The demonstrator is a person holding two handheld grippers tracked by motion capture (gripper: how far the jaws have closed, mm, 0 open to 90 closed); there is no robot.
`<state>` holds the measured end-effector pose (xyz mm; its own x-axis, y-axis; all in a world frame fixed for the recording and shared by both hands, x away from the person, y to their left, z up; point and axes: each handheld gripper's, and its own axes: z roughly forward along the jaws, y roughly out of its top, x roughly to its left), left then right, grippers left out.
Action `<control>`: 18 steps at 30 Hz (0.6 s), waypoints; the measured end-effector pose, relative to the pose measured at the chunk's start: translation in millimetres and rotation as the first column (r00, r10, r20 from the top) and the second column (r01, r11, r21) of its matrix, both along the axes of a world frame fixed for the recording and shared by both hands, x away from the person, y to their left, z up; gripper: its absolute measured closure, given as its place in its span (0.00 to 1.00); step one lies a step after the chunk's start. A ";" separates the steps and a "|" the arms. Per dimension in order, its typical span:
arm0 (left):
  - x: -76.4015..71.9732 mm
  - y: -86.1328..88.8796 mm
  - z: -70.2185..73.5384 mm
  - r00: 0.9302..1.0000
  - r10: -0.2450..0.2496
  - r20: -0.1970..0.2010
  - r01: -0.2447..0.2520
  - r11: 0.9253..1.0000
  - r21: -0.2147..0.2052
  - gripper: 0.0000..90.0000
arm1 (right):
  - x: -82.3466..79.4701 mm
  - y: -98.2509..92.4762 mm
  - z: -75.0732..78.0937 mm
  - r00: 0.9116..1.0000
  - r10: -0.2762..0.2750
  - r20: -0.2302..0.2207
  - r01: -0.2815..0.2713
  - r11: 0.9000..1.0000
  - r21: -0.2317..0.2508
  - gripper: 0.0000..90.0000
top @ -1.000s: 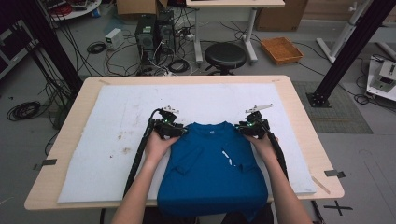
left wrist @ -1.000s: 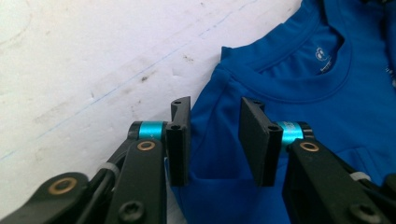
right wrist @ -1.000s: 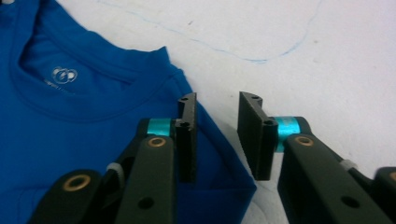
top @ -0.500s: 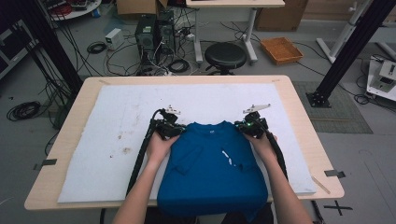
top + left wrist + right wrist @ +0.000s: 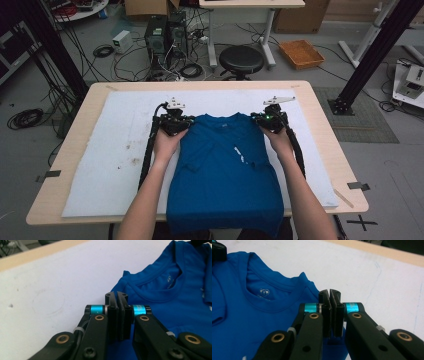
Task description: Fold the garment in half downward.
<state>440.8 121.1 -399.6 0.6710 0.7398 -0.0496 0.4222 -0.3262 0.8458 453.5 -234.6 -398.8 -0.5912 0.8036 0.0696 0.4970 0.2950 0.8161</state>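
Observation:
A blue T-shirt (image 5: 225,170) lies front up on a white mat (image 5: 115,150), its hem hanging over the near table edge. My left gripper (image 5: 186,123) is shut on the shirt's left shoulder corner, my right gripper (image 5: 258,120) on the other shoulder. In the left gripper view the jaws of the left gripper (image 5: 116,293) meet, with blue T-shirt fabric (image 5: 175,302) bunched beneath them and the collar to the right. In the right gripper view the right gripper (image 5: 329,291) is likewise shut, with the T-shirt (image 5: 249,315) and its collar label to the left.
The mat covers most of a wooden table (image 5: 320,130) and has brown stains (image 5: 132,155) left of the shirt. On the floor beyond stand a black stool (image 5: 241,59), computer towers (image 5: 165,32) with cables, and an orange tray (image 5: 301,52). Black frame posts flank the table.
Both grippers have closed on the shirt's shoulders and moved up and away from the person. The shirt's top edge has gone with them, farther across the mat.

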 end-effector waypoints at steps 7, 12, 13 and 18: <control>-37.7 3.7 24.5 0.994 -0.069 0.087 0.070 0.997 -0.013 0.97 | -50.2 -10.4 18.4 0.995 0.037 0.090 -0.042 0.998 0.052 0.99; -75.9 7.2 27.4 0.984 -0.124 0.125 0.124 0.992 0.007 0.97 | -86.9 -13.8 23.4 0.988 0.070 0.135 -0.076 0.996 0.040 0.99; -84.0 7.5 26.3 0.983 -0.134 0.126 0.133 0.991 0.012 0.97 | -96.0 -14.3 23.2 0.987 0.076 0.145 -0.081 0.996 0.027 0.99; -126.4 7.9 17.0 0.968 -0.200 0.149 0.197 0.980 0.040 0.97 | -146.4 -21.4 12.4 0.979 0.113 0.168 -0.113 0.994 -0.005 0.99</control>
